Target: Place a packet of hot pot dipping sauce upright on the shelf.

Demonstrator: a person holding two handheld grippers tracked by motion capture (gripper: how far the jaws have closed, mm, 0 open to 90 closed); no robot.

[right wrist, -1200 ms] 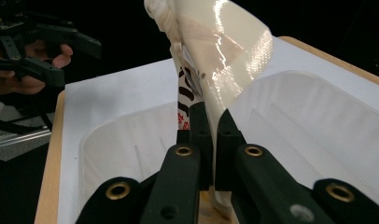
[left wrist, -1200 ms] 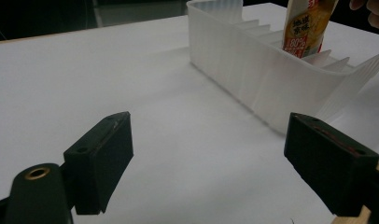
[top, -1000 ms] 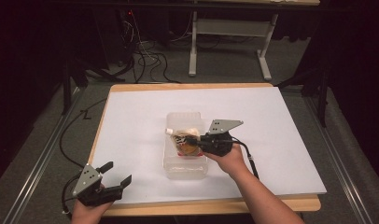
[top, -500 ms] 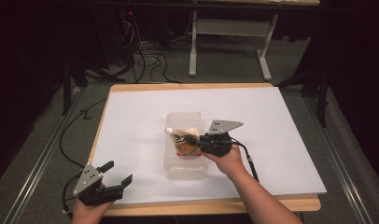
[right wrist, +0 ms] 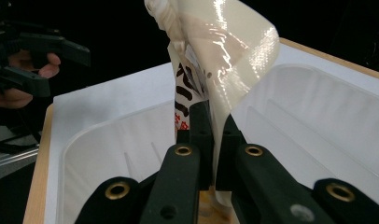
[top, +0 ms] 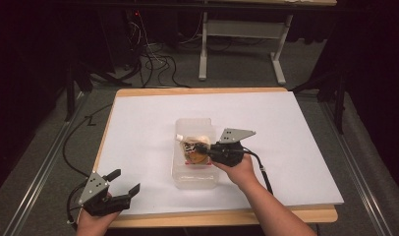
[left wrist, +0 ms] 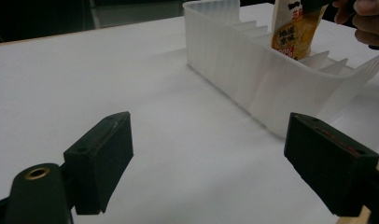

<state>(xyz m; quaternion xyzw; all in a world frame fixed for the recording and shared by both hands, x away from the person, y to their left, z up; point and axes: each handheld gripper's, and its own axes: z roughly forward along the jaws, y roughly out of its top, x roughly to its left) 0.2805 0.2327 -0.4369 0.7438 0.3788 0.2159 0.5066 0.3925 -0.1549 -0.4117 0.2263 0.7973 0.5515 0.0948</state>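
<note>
A clear plastic bin (top: 180, 172) with ribbed dividers sits mid-table on the white sheet. My right gripper (top: 203, 148) is shut on a cream and yellow printed pouch (top: 193, 146), holding it over the bin's inside. In the right gripper view the pouch (right wrist: 215, 56) rises bent between the closed jaws, with the bin's wall (right wrist: 318, 135) behind it. My left gripper (top: 123, 184) rests open at the table's front left corner, holding nothing. From the left gripper view, the bin (left wrist: 234, 60) lies ahead to the right, with the pouch (left wrist: 295, 28) hanging above it.
A white sheet (top: 296, 128) covers the wooden table (top: 227, 216). Cables (top: 153, 59) and a desk frame (top: 242, 34) stand on the floor beyond the far edge. The right gripper's cable (top: 262, 172) trails toward the front.
The right gripper with the pouch has shifted slightly over the bin. The left gripper has stayed put.
</note>
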